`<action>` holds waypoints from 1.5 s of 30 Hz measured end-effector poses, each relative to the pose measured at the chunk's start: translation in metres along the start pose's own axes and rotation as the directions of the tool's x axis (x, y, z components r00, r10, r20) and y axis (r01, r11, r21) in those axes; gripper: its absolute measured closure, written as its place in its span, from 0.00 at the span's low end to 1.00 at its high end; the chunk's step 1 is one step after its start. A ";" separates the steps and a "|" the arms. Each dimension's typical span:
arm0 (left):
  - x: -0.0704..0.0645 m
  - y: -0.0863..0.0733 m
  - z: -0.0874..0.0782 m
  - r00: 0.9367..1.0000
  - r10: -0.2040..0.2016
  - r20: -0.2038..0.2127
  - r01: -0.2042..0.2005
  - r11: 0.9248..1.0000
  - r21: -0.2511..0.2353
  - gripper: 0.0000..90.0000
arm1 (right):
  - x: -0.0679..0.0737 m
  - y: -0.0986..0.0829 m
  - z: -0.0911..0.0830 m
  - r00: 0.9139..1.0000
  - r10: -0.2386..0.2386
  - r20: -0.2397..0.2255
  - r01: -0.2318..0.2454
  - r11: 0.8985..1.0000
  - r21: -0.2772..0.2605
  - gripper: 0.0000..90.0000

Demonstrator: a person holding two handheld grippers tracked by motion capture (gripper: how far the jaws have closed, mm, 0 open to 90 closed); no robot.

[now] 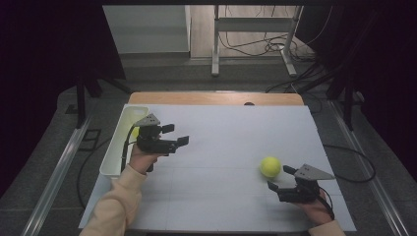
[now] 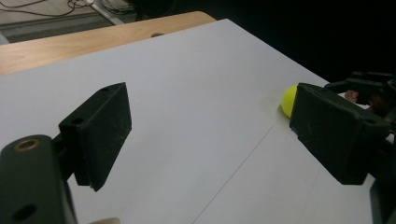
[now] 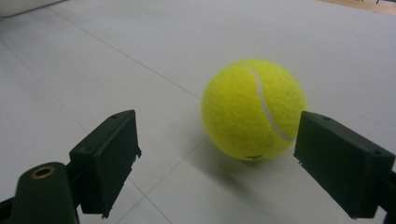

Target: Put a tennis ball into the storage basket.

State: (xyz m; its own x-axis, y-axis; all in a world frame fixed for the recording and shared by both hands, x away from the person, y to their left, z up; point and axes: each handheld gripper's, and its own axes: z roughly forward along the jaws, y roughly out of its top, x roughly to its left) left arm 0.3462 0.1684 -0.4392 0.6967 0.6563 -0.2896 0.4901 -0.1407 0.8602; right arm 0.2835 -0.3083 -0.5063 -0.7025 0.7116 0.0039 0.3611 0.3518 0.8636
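Both jaws of the right gripper [image 1: 279,178] are spread wide near the tennis ball [image 1: 270,166], not touching it; the left gripper [image 1: 175,134] is held open, empty, above the table [image 1: 236,132].

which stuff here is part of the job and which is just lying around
In the job:
- tennis ball, on the white table cover right in front of the right gripper, whose jaws are open
- left gripper, jaws open, empty, beside the white bin

Lying about:
- white bin at the table's left edge, something yellow inside
- cables on the floor beyond the table
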 end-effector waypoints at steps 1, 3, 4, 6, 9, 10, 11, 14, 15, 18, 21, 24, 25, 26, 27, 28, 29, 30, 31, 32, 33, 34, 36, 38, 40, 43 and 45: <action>-0.001 0.000 0.001 1.000 0.003 -0.001 -0.003 1.000 0.006 0.15 | 0.000 0.000 0.001 1.000 -0.001 -0.002 0.001 1.000 -0.002 0.16; -0.003 0.000 0.002 1.000 0.009 -0.006 -0.009 1.000 0.010 0.15 | -0.001 0.001 0.002 1.000 -0.007 -0.003 0.007 1.000 0.002 0.16; -0.004 0.000 0.003 1.000 0.009 -0.001 -0.009 1.000 0.010 0.15 | -0.001 0.001 0.001 1.000 -0.003 -0.005 0.003 1.000 0.001 0.16; -0.007 0.000 0.006 1.000 0.014 0.000 -0.014 1.000 0.014 0.15 | -0.001 0.001 0.001 1.000 0.002 -0.007 -0.002 1.000 -0.008 0.16; -0.009 0.000 0.008 1.000 0.013 0.009 -0.013 1.000 0.013 0.15 | 0.000 0.001 0.002 1.000 -0.004 -0.010 0.004 1.000 -0.003 0.16; -0.010 0.000 0.010 1.000 0.017 0.010 -0.017 1.000 0.016 0.15 | 0.000 0.001 0.002 1.000 -0.004 -0.010 0.004 1.000 -0.003 0.16; -0.011 0.000 0.014 1.000 0.025 0.018 -0.025 0.999 0.024 0.15 | 0.000 0.001 0.002 1.000 -0.005 -0.010 0.005 1.000 0.002 0.16; -0.013 0.000 0.018 0.999 0.032 0.022 -0.033 0.999 0.035 0.15 | 0.000 0.001 0.002 1.000 -0.004 -0.009 0.004 1.000 0.001 0.16; -0.015 0.000 0.021 0.999 0.033 0.026 -0.034 0.999 0.039 0.15 | 0.000 0.001 0.002 1.000 -0.006 -0.010 0.006 1.000 0.002 0.16; -0.016 0.000 0.025 0.999 0.037 0.030 -0.039 0.998 0.048 0.15 | 0.000 0.001 0.002 1.000 -0.008 -0.010 0.008 1.000 0.003 0.16; -0.018 0.000 0.029 0.999 0.040 0.033 -0.042 0.998 0.056 0.15 | 0.000 0.001 0.003 1.000 -0.007 -0.010 0.007 1.000 0.005 0.16; -0.021 0.000 0.034 0.998 0.043 0.040 -0.045 0.997 0.062 0.15 | 0.000 0.001 0.002 1.000 -0.006 -0.011 0.006 1.000 0.005 0.16; -0.021 0.000 0.036 0.998 0.047 0.041 -0.049 0.997 0.064 0.15 | 0.000 0.001 0.002 1.000 -0.006 -0.011 0.006 1.000 0.005 0.16; -0.022 0.000 0.037 0.998 0.046 0.043 -0.049 0.997 0.066 0.15 | 0.000 0.001 0.002 1.000 -0.006 -0.011 0.006 1.000 0.005 0.16; -0.023 0.000 0.039 0.998 0.050 0.045 -0.053 0.996 0.070 0.15 | 0.000 0.001 0.002 1.000 -0.005 -0.010 0.006 1.000 0.005 0.16; -0.024 0.000 0.041 0.998 0.052 0.047 -0.055 0.996 0.073 0.15 | 0.000 0.001 0.002 1.000 -0.005 -0.009 0.005 1.000 0.005 0.16; -0.024 0.000 0.041 0.998 0.052 0.047 -0.055 0.996 0.073 0.15 | 0.000 0.001 0.003 1.000 -0.005 -0.008 0.005 1.000 0.007 0.16; -0.024 0.000 0.042 0.997 0.054 0.049 -0.057 0.996 0.075 0.15 | 0.000 0.001 0.003 1.000 -0.005 -0.008 0.005 1.000 0.007 0.16; -0.025 0.000 0.044 0.997 0.056 0.050 -0.060 0.995 0.078 0.15 | 0.000 0.001 0.003 1.000 -0.007 -0.007 0.007 1.000 0.008 0.16; -0.026 0.000 0.045 0.997 0.058 0.051 -0.062 0.995 0.081 0.15 | 0.000 0.001 0.003 1.000 -0.008 -0.006 0.008 1.000 0.008 0.16; -0.027 0.000 0.048 0.997 0.061 0.051 -0.065 0.994 0.086 0.15 | 0.000 0.001 0.003 1.000 -0.009 -0.005 0.009 1.000 0.008 0.16; -0.027 0.000 0.048 0.997 0.061 0.051 -0.065 0.994 0.086 0.15 | 0.000 0.001 0.003 1.000 -0.007 -0.006 0.007 1.000 0.007 0.16; -0.029 0.000 0.051 0.996 0.064 0.055 -0.068 0.994 0.088 0.15 | 0.000 0.001 0.002 1.000 -0.007 -0.006 0.007 1.000 0.005 0.16; -0.031 0.000 0.055 0.996 0.069 0.058 -0.074 0.993 0.091 0.15 | -0.001 0.001 0.002 1.000 -0.007 -0.008 0.007 1.000 0.003 0.16; -0.032 0.000 0.058 0.996 0.070 0.058 -0.075 0.993 0.091 0.16 | -0.001 0.001 0.002 1.000 -0.008 -0.010 0.008 1.000 0.005 0.16; -0.035 0.000 0.064 0.995 0.076 0.069 -0.083 0.992 0.099 0.16 | -0.001 0.001 0.003 1.000 -0.010 -0.012 0.010 1.000 0.006 0.16; -0.036 0.001 0.066 0.995 0.074 0.073 -0.082 0.992 0.101 0.16 | -0.001 0.001 0.002 1.000 -0.010 -0.011 0.010 1.000 0.005 0.16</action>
State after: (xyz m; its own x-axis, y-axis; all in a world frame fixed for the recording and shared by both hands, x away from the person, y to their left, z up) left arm 0.3558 0.0960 -0.4560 0.7678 0.5879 -0.2548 0.4819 -0.2677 0.8343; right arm 0.2857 -0.3071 -0.5069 -0.7128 0.7014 0.0011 0.3572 0.3616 0.8612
